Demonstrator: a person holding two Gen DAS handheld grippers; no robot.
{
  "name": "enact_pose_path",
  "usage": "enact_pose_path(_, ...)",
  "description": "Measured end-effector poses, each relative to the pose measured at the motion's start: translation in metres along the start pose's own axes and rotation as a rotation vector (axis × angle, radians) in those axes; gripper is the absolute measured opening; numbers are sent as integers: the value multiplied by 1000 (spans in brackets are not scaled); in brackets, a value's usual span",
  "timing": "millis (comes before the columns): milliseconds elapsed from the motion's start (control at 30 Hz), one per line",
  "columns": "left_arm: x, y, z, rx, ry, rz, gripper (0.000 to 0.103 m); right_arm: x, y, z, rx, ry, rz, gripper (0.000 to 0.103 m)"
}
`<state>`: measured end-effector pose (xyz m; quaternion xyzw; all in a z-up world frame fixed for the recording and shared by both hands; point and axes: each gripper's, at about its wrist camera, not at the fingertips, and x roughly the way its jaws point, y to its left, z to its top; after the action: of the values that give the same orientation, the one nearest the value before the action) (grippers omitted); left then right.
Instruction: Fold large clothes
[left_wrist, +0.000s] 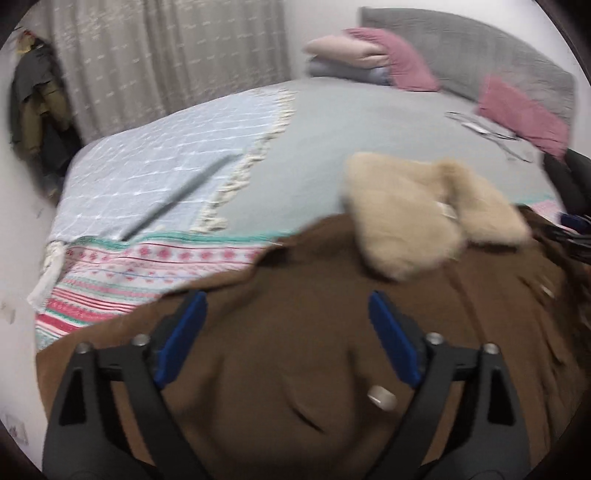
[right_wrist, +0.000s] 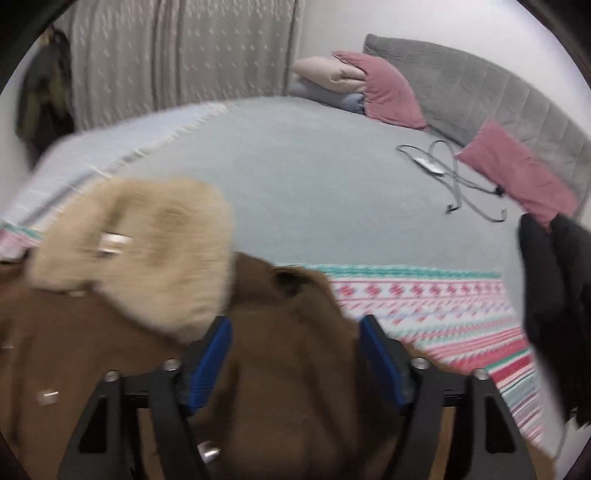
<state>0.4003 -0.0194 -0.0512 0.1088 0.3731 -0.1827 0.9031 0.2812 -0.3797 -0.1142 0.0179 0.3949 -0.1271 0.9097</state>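
I find my left gripper (left_wrist: 286, 332) spread wide with nothing pinched, the brown coat (left_wrist: 295, 369) lying flat beneath and ahead of its fingers on the bed (left_wrist: 351, 122). My right gripper (right_wrist: 295, 354) also stands spread; a brown fold rises between its blue pads (right_wrist: 212, 365), apparently ungripped, the cream fur collar (right_wrist: 147, 251) ahead-left.

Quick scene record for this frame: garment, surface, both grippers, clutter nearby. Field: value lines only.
garment: brown coat with cream fleece collar, spread on the bed
surface: grey bedspread, with a patterned striped blanket under the coat
left gripper: open, above the coat, nothing between the pads
right gripper: open, above the coat near the collar, nothing gripped
clutter: pink pillows, grey cable, black garment at the right edge
image quality: motion blur
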Motion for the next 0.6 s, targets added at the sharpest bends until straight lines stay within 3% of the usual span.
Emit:
enact_pose_path(67, 6, -6, -14, 23, 16, -43, 97, -3, 10, -6, 3, 17, 80, 91)
enact_pose_path(133, 22, 1, -34, 9, 69, -44, 97, 6, 8, -16, -15, 76, 131, 91)
enact_pose_path(200, 42, 26, -51, -70, 151, -1, 97, 23, -1, -37, -35, 145, 91, 91)
enact_pose_path(233, 44, 49, -55, -169, 159, -35, 97, 29, -15, -46, -25, 149, 72, 91)
enact_pose_path(300, 30, 78, -52, -305, 136, -48, 97, 23, -43, -57, 65, 104, 131, 91)
enact_pose_path(367, 16, 88, -47, -326, 155, 5, 97, 9, -60, -57, 123, 107, 89, 91)
enact_pose_path(500, -25, 94, -51, -339, 167, 7, 97, -29, -57, -52, 103, 110, -9, 91)
enact_pose_path(600, -63, 97, -65, -405, 176, -7, 97, -62, -54, -49, 142, 102, 3, 91)
